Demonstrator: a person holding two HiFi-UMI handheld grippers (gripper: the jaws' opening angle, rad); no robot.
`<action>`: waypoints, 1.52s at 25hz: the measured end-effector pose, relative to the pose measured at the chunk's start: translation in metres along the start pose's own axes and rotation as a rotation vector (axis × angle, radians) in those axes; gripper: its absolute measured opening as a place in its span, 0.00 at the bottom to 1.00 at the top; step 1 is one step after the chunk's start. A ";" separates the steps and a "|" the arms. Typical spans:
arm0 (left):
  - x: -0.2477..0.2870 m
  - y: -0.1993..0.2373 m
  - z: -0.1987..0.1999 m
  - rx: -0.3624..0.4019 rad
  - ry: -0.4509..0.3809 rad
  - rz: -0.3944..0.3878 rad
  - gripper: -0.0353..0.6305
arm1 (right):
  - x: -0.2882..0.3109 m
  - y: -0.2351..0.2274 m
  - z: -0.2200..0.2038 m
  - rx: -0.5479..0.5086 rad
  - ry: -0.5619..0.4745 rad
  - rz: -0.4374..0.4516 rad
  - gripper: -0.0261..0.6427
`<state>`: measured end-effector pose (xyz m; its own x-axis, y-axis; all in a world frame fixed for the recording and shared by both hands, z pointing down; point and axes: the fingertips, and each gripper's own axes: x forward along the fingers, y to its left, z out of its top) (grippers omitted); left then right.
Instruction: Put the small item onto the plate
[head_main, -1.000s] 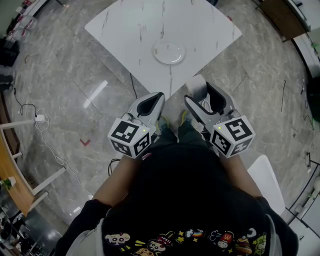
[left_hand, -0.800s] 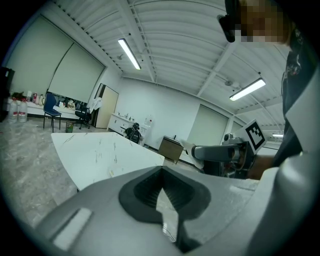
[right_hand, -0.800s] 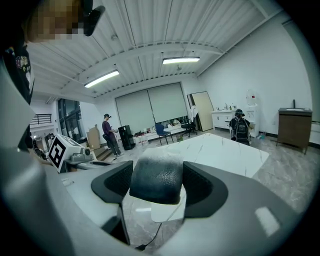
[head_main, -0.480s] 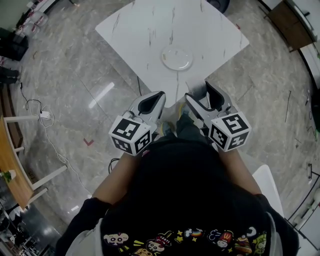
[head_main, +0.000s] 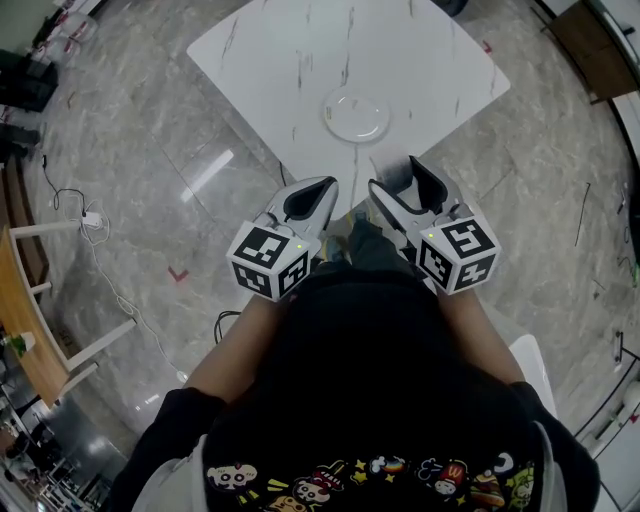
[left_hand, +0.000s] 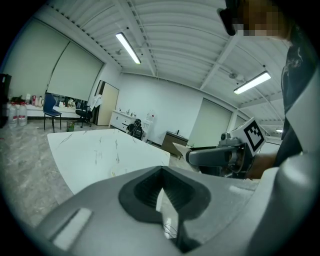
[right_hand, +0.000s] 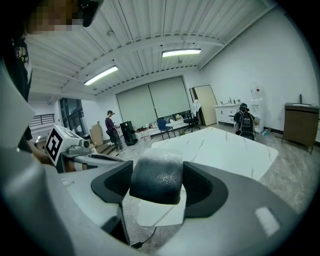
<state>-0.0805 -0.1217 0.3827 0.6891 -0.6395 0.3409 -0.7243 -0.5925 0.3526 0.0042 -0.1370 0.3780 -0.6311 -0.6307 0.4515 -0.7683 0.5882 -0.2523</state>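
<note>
A white round plate (head_main: 356, 116) lies on the white marble table (head_main: 300, 50) ahead of me. Both grippers are held close to my body, short of the table's near corner. My right gripper (head_main: 397, 186) is shut on the small item (right_hand: 156, 176), a dark rounded block with a pale top, which fills the space between the jaws. The item (head_main: 396, 178) shows pale grey in the head view. My left gripper (head_main: 318, 190) is shut with nothing in it; only a thin slit shows between its pads (left_hand: 150, 192). The plate is hidden in both gripper views.
A white chair (head_main: 530, 360) stands at my right. Cables (head_main: 70, 225) and a wooden bench (head_main: 20, 330) lie at the left on the grey stone floor. In the right gripper view, one person (right_hand: 110, 131) stands far off and another (right_hand: 245, 120) sits beyond the table.
The table and plate have come a little closer and lower in the head view. Both grippers have edged forward toward the table's corner, and their grip is unchanged.
</note>
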 end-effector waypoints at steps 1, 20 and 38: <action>0.006 0.003 0.000 -0.004 0.008 0.003 0.05 | 0.005 -0.005 0.000 -0.001 0.008 0.005 0.54; 0.089 0.080 -0.008 -0.141 0.085 0.121 0.05 | 0.159 -0.105 -0.036 -0.022 0.246 0.057 0.54; 0.102 0.118 -0.025 -0.217 0.122 0.165 0.05 | 0.227 -0.131 -0.078 -0.091 0.417 -0.018 0.54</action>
<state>-0.0952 -0.2446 0.4810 0.5698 -0.6470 0.5066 -0.8138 -0.3586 0.4573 -0.0302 -0.3180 0.5803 -0.5059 -0.3934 0.7677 -0.7545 0.6331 -0.1728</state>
